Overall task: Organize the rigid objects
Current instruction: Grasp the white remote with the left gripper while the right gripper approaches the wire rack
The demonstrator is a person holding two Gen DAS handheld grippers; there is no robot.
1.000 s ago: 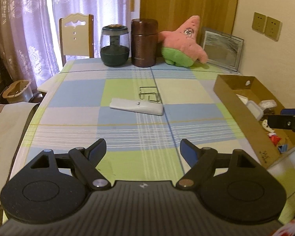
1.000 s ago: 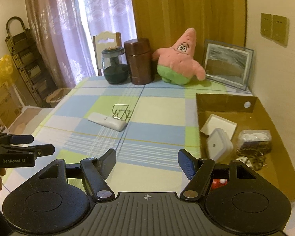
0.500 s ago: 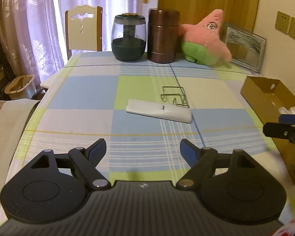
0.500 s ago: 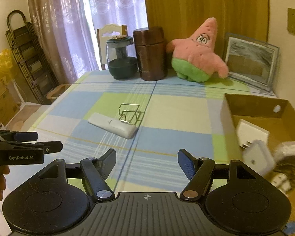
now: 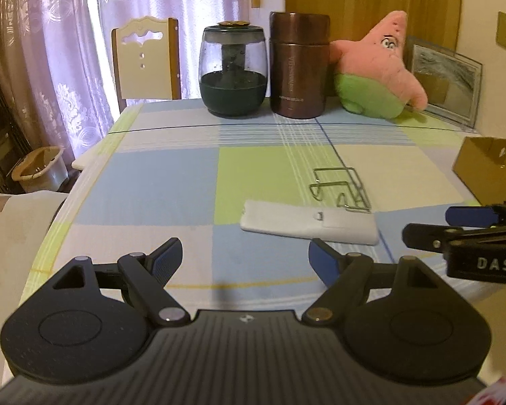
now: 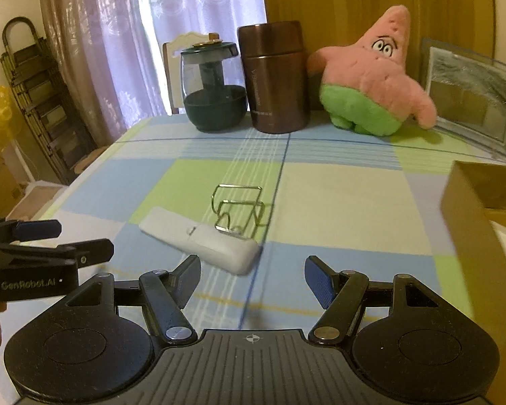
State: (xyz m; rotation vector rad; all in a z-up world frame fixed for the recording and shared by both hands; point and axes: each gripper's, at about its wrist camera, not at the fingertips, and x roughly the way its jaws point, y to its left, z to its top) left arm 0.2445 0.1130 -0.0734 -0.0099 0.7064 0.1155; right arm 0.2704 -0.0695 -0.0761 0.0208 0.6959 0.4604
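Checked cloth in blue, green and cream covers the table (image 5: 158, 182), and both hand-held tools have closed in on its middle over the last second. On the left, the left gripper (image 5: 244, 256) has come forward and down; its jaws stand apart with only cloth between them, and the white remote-like bar (image 5: 307, 224) that lay well ahead a second ago now sits just beyond its right fingertip. Moving across, that bar lies flat and slightly skewed on the cloth, and the small wire stand (image 5: 340, 189) rests right behind it, seeming to touch its far edge, though I cannot be sure of contact. Neither piece has shifted; only the tools have moved. Further right, the right gripper (image 6: 251, 275) has swung away from the cardboard box (image 6: 469, 222) it was hanging over a second ago, and its jaws too are spread and empty, the near end of the bar just ahead of its left finger. The box, at the right edge of the table, has slid to the margin of that view, so its contents no longer show. Along the back stand a glass jar (image 6: 214, 92), a brown canister (image 6: 275, 81) and a pink plush star (image 6: 377, 81), untouched. To my eye, both tools are lining up on the bar and the stand, the two loose pieces yet to go into the box; the bar looks nearest to a grab.
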